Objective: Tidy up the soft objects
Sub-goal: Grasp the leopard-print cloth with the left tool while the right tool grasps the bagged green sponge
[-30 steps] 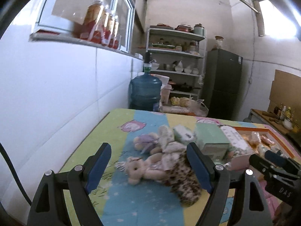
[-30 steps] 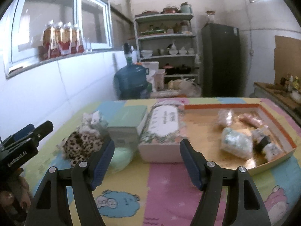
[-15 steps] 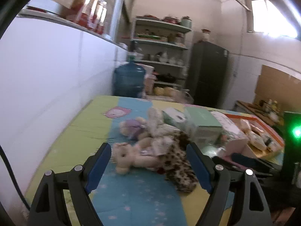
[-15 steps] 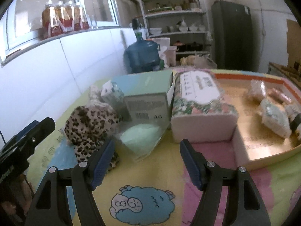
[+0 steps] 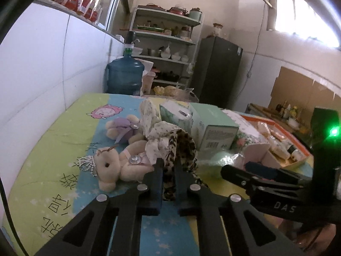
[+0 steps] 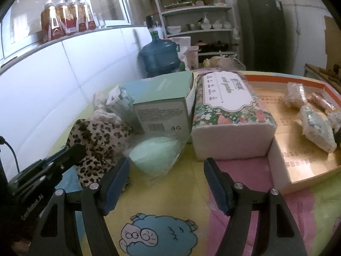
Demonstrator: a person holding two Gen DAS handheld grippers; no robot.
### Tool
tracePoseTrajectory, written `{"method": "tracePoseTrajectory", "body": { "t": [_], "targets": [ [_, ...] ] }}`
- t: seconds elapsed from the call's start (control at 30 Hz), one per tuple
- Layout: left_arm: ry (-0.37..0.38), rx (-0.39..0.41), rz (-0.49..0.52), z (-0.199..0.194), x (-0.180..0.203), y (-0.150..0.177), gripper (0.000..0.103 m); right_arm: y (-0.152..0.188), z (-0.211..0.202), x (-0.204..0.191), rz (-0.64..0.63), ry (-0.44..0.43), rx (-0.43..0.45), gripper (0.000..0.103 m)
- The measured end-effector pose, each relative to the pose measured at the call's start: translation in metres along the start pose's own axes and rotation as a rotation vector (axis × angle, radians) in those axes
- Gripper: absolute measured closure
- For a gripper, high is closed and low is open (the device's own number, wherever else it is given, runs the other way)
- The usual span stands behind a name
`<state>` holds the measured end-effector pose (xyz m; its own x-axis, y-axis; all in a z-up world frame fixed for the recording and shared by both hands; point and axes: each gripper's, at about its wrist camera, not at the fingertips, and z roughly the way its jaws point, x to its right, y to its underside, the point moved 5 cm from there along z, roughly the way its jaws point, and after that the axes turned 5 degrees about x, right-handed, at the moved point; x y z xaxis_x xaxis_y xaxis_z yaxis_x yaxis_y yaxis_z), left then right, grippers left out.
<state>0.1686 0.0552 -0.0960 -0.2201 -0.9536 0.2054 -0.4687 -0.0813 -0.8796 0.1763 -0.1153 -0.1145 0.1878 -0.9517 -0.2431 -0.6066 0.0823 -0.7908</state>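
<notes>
A leopard-print soft cloth [image 5: 183, 143] lies in a heap with a floral white cloth [image 5: 155, 132], a beige teddy wearing a crown [image 5: 110, 166] and a purple-dressed teddy [image 5: 121, 128]. My left gripper [image 5: 168, 166] has its jaws closing, nearly together, with the near edge of the leopard cloth pinched between them. In the right wrist view the same leopard cloth [image 6: 96, 136] shows with the left gripper [image 6: 72, 151] on it. My right gripper [image 6: 166, 166] stands open and holds nothing. It is just short of a pale green packet [image 6: 153, 151].
A green box [image 6: 164, 106], a small tissue pack [image 6: 119, 102] and a floral tissue pack [image 6: 226, 106] stand behind the soft things. An orange-rimmed tray [image 6: 298, 170] with several wrapped packets is at the right. A white wall borders the table on the left; a water jug [image 5: 124, 74] stands beyond.
The left gripper sank toward the heap and its wide-open jaws came together on the leopard cloth. The right gripper moved closer to the green packet, then held still.
</notes>
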Motion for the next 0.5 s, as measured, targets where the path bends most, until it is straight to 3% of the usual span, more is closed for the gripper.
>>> {"method": "tracePoseTrajectory", "body": {
  "t": [0.2,0.47,0.5],
  "targets": [
    [0.012,0.051,-0.016,-0.019,-0.006,-0.008,0.097,0.0,0.011,-0.008,0.033,-0.056,-0.045,0.029],
    [0.01,0.1,-0.016,-0.039,-0.01,-0.021,0.097,-0.006,0.025,-0.015,0.047,-0.058,-0.063,0.029],
    [0.008,0.102,-0.014,-0.041,-0.011,-0.022,0.097,-0.006,0.027,-0.016,0.049,-0.064,-0.065,0.033]
  ]
}}
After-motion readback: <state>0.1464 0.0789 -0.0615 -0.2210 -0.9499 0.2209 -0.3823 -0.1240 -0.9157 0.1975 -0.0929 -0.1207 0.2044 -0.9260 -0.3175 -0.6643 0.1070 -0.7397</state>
